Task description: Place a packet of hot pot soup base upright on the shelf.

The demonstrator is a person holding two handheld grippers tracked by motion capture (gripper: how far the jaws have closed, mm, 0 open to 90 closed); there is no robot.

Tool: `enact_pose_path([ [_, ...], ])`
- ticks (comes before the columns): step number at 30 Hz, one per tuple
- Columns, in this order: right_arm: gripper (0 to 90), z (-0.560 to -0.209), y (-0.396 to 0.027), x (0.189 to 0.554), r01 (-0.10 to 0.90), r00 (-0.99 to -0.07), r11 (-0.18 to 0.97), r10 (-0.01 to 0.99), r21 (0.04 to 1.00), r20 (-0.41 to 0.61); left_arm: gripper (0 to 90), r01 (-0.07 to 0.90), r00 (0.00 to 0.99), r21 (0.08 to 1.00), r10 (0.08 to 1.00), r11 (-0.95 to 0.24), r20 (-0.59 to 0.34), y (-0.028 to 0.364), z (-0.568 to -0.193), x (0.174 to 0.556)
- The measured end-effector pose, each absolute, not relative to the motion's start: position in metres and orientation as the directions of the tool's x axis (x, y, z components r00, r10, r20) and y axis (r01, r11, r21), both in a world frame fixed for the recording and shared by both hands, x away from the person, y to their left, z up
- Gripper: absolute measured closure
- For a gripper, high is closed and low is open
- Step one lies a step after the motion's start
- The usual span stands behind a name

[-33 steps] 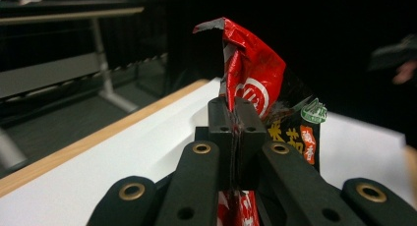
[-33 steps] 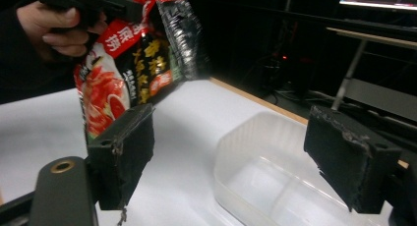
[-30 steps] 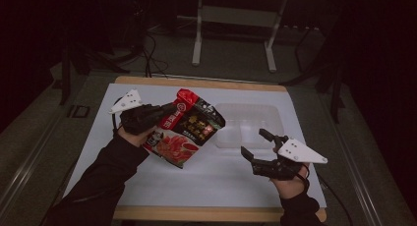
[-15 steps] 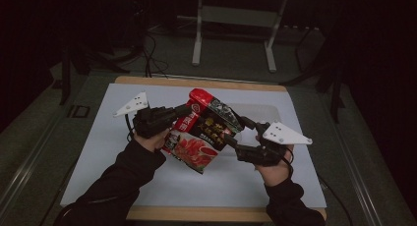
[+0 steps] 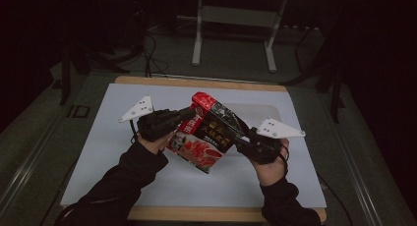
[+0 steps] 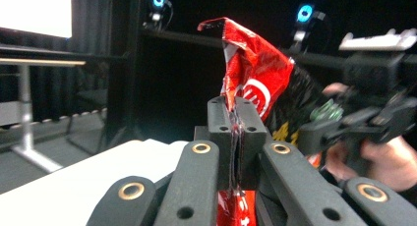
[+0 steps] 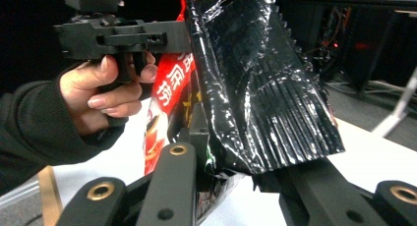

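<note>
A red and black crinkled snack bag (image 5: 209,135) hangs above the white mat, held between both grippers. My left gripper (image 5: 189,113) is shut on the bag's red upper left edge; in the left gripper view the foil (image 6: 253,73) is pinched flat between the jaws of that gripper (image 6: 237,118). My right gripper (image 5: 239,137) has just been closing and now grips the bag's black right edge. In the right gripper view the black foil (image 7: 255,88) covers one jaw of the right gripper (image 7: 221,152). The left gripper (image 7: 123,37) shows beyond it.
A white mat (image 5: 98,152) covers the wooden table (image 5: 196,213). A clear shallow tray (image 5: 268,113) lies at the mat's back right, behind the bag. A metal table frame (image 5: 199,29) and cables stand on the dark floor beyond.
The right gripper came in from the right, rose to the bag and shut on its right edge. The left hand carried the bag a little to the right.
</note>
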State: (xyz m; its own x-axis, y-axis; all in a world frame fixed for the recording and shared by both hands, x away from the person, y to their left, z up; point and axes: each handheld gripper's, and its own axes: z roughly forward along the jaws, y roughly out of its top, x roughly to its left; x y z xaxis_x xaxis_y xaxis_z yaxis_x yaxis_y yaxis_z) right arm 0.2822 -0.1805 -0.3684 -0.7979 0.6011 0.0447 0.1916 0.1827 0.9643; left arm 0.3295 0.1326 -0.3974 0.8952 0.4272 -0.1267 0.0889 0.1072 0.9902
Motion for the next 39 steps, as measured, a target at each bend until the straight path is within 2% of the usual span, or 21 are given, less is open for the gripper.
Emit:
enact_pose_path([
  [8,76.8,-0.356,-0.179,0.278,0.187,-0.766,0.206,0.643,0.961,0.011,86.6,0.074,0.892,0.997,0.445,0.020,-0.075,0.129,-0.400,0.329],
  [12,77.3,-0.349,-0.181,0.276,0.179,-0.755,0.202,0.656,0.963,0.003,83.2,0.066,0.892,0.998,0.448,-0.003,-0.058,0.128,-0.397,0.328],
  [14,77.3,-0.345,-0.182,0.275,0.172,-0.743,0.196,0.669,0.965,-0.003,71.7,0.071,0.891,0.997,0.450,-0.010,-0.059,0.128,-0.396,0.328],
  [18,77.3,-0.333,-0.192,0.274,0.145,-0.703,0.173,0.711,0.974,-0.021,37.8,0.092,0.866,0.996,0.495,-0.010,-0.075,0.133,-0.399,0.324],
  [21,77.3,-0.324,-0.203,0.274,0.135,-0.658,0.142,0.753,0.981,-0.019,17.4,0.112,0.853,0.994,0.514,-0.016,-0.088,0.138,-0.402,0.323],
  [23,77.3,-0.317,-0.212,0.275,0.128,-0.623,0.132,0.781,0.983,-0.023,7.8,0.124,0.843,0.992,0.531,-0.036,-0.086,0.142,-0.405,0.322],
  [25,77.3,-0.311,-0.221,0.276,0.118,-0.584,0.123,0.811,0.985,-0.031,2.0,0.143,0.830,0.989,0.548,-0.037,-0.100,0.145,-0.408,0.320],
  [29,77.3,-0.301,-0.239,0.281,0.092,-0.497,0.111,0.866,0.990,-0.051,0.4,0.160,0.816,0.986,0.567,-0.039,-0.110,0.154,-0.416,0.317],
  [39,77.3,-0.297,-0.275,0.307,0.066,-0.275,0.121,0.956,0.990,-0.099,0.5,0.128,0.792,0.986,0.609,-0.108,-0.036,0.169,-0.443,0.299],
])
